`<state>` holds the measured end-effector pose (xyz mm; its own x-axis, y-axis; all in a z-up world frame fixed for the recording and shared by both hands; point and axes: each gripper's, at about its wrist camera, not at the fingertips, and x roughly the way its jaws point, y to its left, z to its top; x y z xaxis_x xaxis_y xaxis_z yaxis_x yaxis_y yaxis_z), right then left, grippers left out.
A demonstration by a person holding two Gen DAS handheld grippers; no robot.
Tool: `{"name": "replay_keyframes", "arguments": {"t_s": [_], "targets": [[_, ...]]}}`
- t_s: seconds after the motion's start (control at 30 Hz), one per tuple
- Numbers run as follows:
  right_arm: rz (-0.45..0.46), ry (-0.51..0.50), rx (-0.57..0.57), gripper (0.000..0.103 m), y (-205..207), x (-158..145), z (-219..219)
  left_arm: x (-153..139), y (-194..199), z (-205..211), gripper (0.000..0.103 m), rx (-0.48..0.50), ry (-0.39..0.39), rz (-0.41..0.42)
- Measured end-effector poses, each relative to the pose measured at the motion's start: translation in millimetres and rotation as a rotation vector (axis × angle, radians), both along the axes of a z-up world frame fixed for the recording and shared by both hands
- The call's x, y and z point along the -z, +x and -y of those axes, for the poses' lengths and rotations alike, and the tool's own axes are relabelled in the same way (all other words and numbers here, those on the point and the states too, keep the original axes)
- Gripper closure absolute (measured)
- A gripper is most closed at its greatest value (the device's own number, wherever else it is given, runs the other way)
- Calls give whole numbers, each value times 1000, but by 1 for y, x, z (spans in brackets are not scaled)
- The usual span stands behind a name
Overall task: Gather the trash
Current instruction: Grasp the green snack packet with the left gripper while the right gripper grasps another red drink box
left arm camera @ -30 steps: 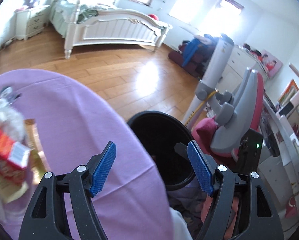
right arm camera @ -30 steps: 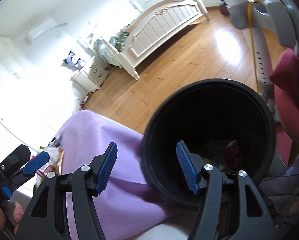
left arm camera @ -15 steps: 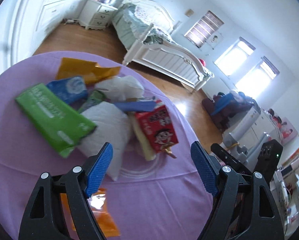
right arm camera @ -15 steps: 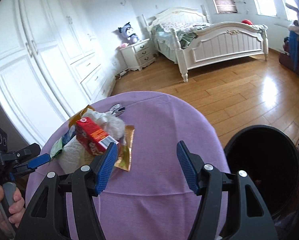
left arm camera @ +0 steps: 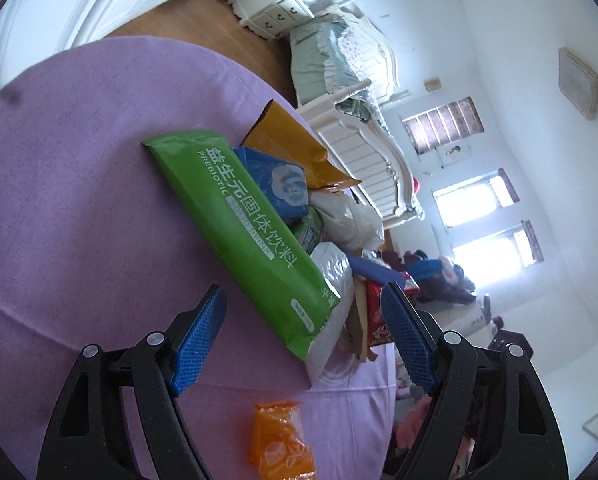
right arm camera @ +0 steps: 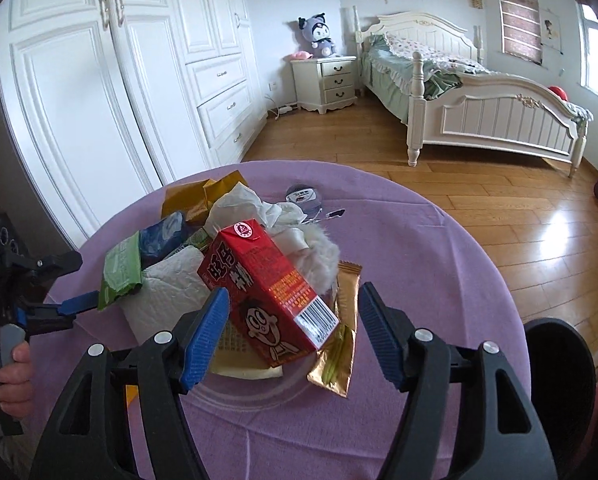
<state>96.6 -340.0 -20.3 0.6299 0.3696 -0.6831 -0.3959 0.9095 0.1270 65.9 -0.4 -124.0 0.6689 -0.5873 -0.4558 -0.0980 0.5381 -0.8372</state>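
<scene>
A heap of trash lies on the round purple table (right arm camera: 439,248). A long green drink packet (left arm camera: 251,236) lies on top, beside a blue pack (left arm camera: 277,184), gold wrappers (left arm camera: 295,148), white tissue (right arm camera: 259,208) and a red milk carton (right arm camera: 267,292). My left gripper (left arm camera: 305,340) is open and empty, its jaws on either side of the green packet's near end. My right gripper (right arm camera: 293,332) is open and empty, its jaws on either side of the red carton. An orange wrapper (left arm camera: 281,444) lies alone below the left gripper.
The black trash bin (right arm camera: 559,364) stands off the table's right edge. A small grey packet (right arm camera: 305,196) lies at the table's far side. A white wardrobe (right arm camera: 119,80), a nightstand (right arm camera: 327,80) and a bed (right arm camera: 479,108) stand beyond on the wooden floor.
Both grippers swung away from the black bin to the trash heap and moved closer. The left now frames the green packet, the right the red carton. Both stayed open.
</scene>
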Motion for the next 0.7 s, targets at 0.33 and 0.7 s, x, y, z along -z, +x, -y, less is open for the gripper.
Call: {"name": "replay_keyframes", "arguments": {"t_s": [0.33, 0.7], "targets": [[-66, -26, -107, 40, 18, 9, -10, 6, 34, 10, 53, -39, -3, -12], [-94, 8, -133, 60, -17, 0, -30, 19, 35, 10, 82, -69, -39, -3]]}}
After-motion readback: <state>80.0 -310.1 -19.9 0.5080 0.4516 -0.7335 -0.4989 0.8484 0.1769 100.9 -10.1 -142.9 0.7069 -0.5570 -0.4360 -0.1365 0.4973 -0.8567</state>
